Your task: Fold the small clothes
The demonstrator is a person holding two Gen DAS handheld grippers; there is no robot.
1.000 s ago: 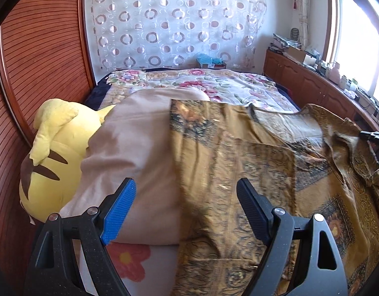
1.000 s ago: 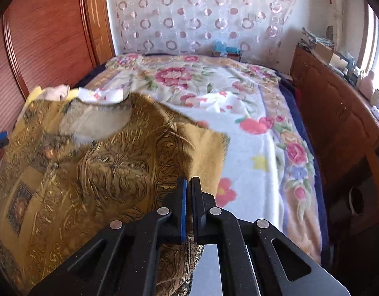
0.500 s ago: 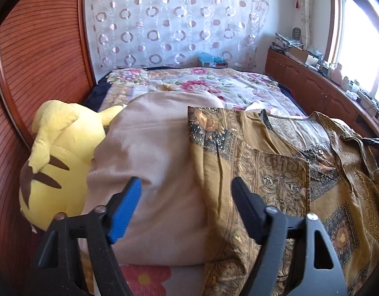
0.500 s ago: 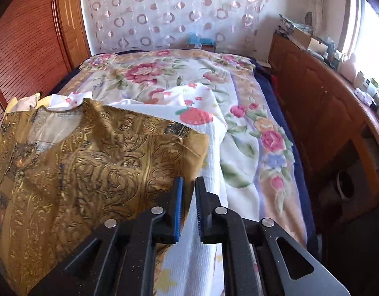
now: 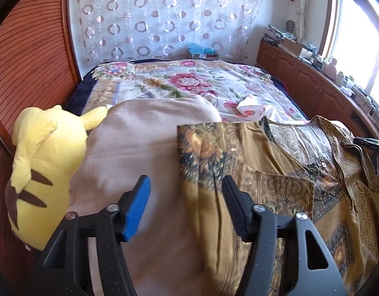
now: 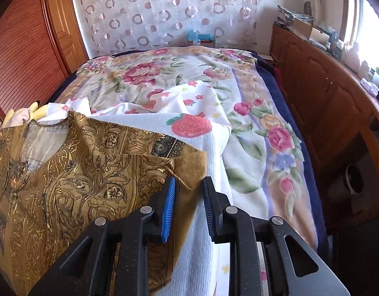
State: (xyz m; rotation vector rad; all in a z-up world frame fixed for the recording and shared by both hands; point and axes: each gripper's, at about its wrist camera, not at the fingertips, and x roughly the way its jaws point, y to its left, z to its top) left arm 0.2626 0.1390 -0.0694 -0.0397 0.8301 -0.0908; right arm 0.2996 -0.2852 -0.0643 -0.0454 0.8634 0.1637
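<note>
The shirt [image 6: 73,180] is gold-brown with dark paisley and floral panels, spread collar-up on the bed [image 6: 275,133]. Its left part lies over a beige blanket [image 5: 130,153]. The left hand-held gripper [image 5: 185,192] stands spread, jaws just closing, pinching nothing. The right hand-held gripper [image 6: 189,193] is slightly parted, jaws just opening, the shirt's edge loose between them. Only the left view shows the yellow plush [image 5: 41,162]; only the right shows a white ribbed cloth [image 6: 209,148] under the shirt.

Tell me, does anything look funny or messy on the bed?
A little. The yellow plush toy is half buried under the beige cloth, and a white flowered cloth lies crumpled behind the golden shirt. Nothing looks torn or spilled.
</note>
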